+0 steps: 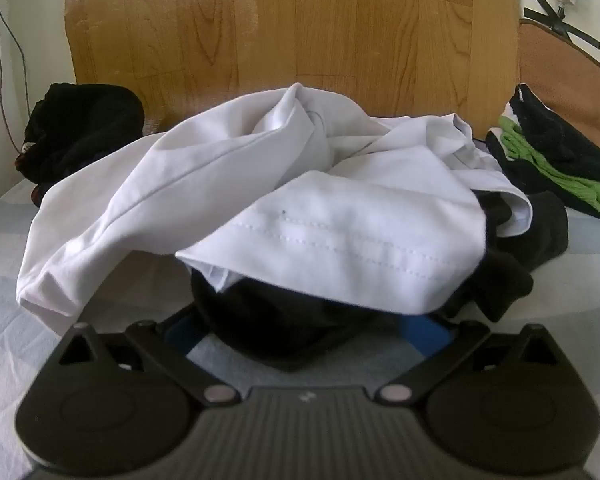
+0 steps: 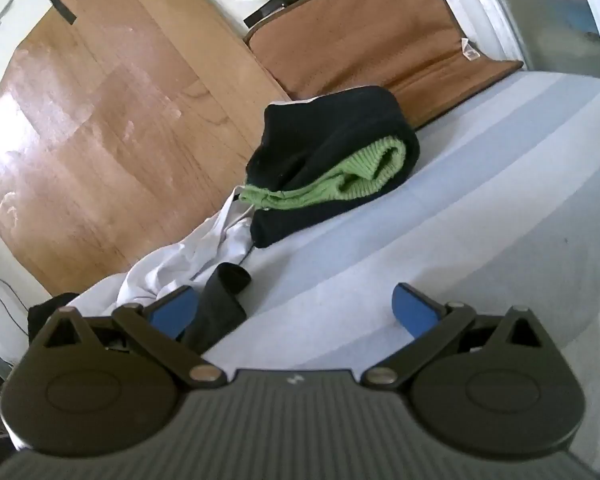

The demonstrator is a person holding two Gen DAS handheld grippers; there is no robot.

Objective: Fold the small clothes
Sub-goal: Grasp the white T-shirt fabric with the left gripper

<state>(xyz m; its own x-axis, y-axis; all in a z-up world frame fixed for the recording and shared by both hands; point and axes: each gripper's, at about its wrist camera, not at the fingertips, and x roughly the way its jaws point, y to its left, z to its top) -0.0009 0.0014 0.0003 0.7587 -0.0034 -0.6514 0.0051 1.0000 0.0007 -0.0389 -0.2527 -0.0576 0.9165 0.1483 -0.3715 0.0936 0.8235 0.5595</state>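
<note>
A crumpled white garment (image 1: 300,184) lies heaped on the bed in the left wrist view, over a black garment (image 1: 276,324). My left gripper (image 1: 304,328) is open, its blue pads mostly hidden by the black cloth that lies between the jaws. In the right wrist view, my right gripper (image 2: 296,312) is open above the bed sheet. A black garment end (image 2: 220,312) lies just beside its left pad (image 2: 172,312). The white garment (image 2: 188,256) shows beyond it.
A folded stack of black and green clothes (image 1: 552,164) sits at the right; it also shows in the right wrist view (image 2: 332,164). Another black pile (image 1: 80,132) lies far left. A wooden board (image 1: 292,24) and a brown cushion (image 2: 380,40) stand behind. The pale sheet (image 2: 440,220) covers the bed.
</note>
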